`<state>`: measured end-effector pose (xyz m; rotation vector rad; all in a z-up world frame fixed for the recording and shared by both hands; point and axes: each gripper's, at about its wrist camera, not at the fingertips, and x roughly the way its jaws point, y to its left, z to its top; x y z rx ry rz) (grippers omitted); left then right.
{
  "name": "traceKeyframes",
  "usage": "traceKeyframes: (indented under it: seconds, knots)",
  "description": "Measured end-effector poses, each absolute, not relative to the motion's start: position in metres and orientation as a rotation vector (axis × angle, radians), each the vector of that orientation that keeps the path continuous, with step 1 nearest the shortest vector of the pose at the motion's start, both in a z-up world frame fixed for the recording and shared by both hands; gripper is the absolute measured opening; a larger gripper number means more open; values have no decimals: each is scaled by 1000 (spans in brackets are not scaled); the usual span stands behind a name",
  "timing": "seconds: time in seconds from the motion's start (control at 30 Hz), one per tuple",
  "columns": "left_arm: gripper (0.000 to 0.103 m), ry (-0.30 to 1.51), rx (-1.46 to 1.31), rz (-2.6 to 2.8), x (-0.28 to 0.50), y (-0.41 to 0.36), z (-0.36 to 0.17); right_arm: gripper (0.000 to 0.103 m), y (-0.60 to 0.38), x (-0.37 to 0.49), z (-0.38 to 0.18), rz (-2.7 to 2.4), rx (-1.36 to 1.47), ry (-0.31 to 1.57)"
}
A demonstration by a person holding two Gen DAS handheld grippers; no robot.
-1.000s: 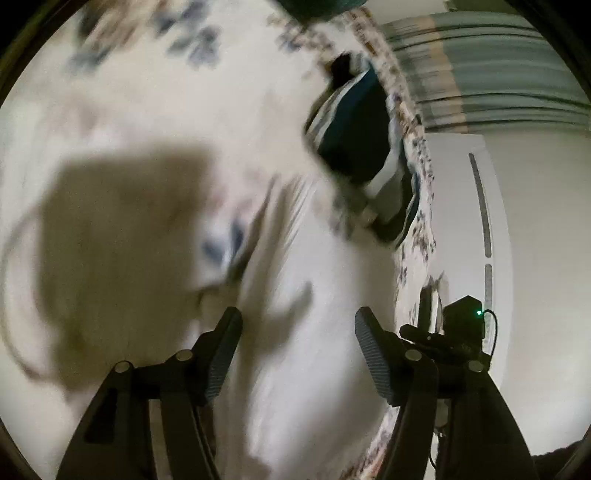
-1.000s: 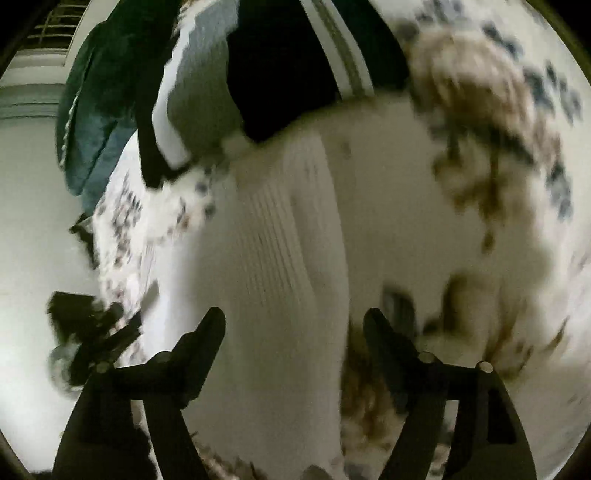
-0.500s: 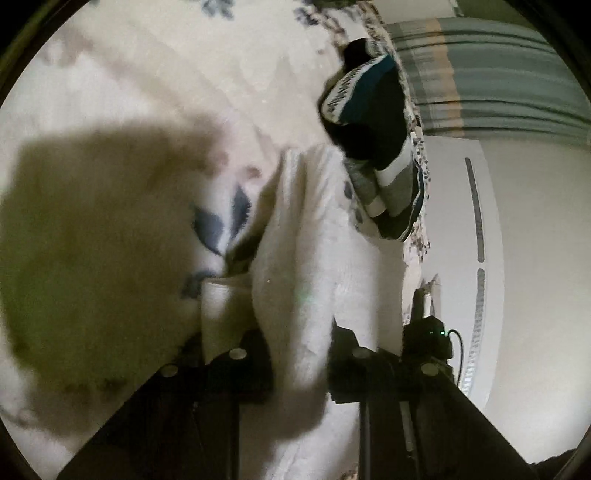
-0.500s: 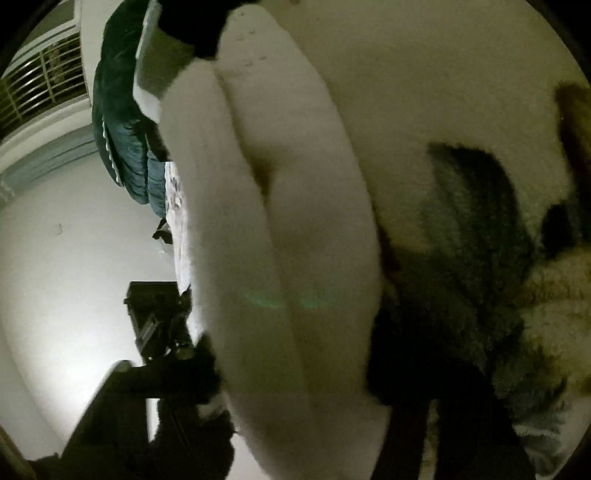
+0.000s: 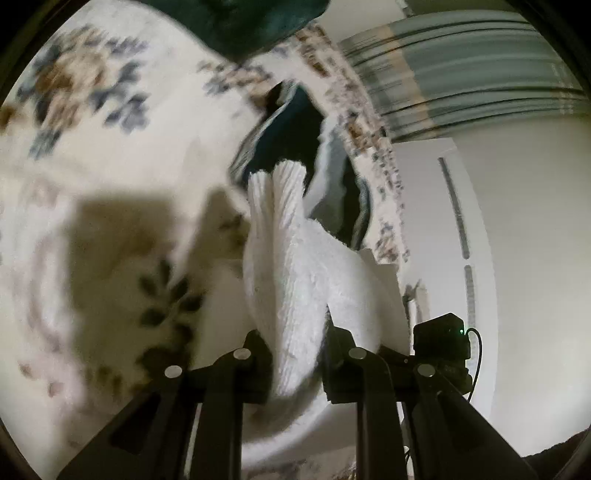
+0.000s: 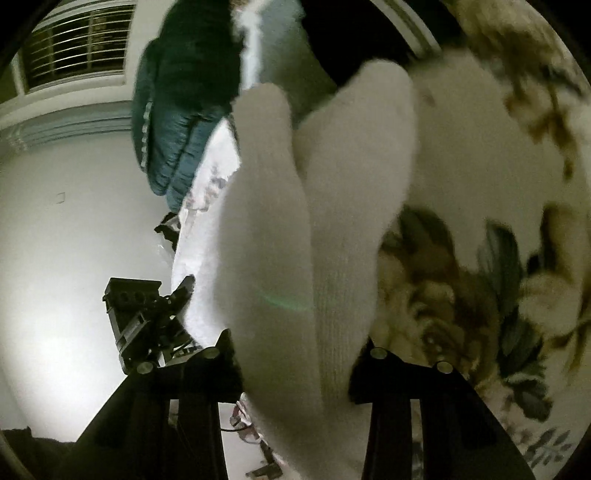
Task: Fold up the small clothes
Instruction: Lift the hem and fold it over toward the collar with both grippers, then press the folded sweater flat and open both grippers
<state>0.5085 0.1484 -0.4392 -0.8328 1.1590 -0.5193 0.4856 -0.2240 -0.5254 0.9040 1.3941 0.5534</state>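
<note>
While both jaws have just been closing, left gripper and right gripper clamp white socks above the floral bedspread near its edge.

floral bedspread blurred, dark garment cropped

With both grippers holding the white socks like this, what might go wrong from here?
1. The left gripper pinches only a thin fold of the socks; they may slip free.
2. The hanging ends sit close to the dark clothes and may drag them across the floral blanket.
</note>
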Motion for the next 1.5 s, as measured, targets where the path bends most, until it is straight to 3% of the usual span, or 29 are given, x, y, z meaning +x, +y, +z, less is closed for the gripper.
traceKeyframes:
  seconds: [0.23,0.4,0.6,0.8,0.87,1.0,1.1,1.2,1.5]
  knots:
    - [15,1047,-821,-575,585,127,-375,40,-252,552,-444,563,863,1281]
    - [15,1004,-781,-602,664,105,-366,40,-280,626,-425,562,858,1213]
    - [15,1065,-733,-584,750,75,-409,40,-301,709,-469,512,850,1239]
    - [19,1250,-710,-565,768,57,-473,44,-316,725,-533,448,899,1321]
    - [24,1292,-722,-563,762,58,-487,52,-323,720,-546,449,942,1336]
    - [53,1311,-785,-563,747,73,-492,71,-332,714,-551,410,943,1347]
    - [66,1271,-807,-558,731,87,-481,74,-336,706,-546,406,907,1352]
    - [68,1283,-803,-576,706,90,-481,79,-335,701,-553,413,881,1393]
    - [69,1362,-985,-599,668,69,-530,81,-324,697,-567,440,871,1445]
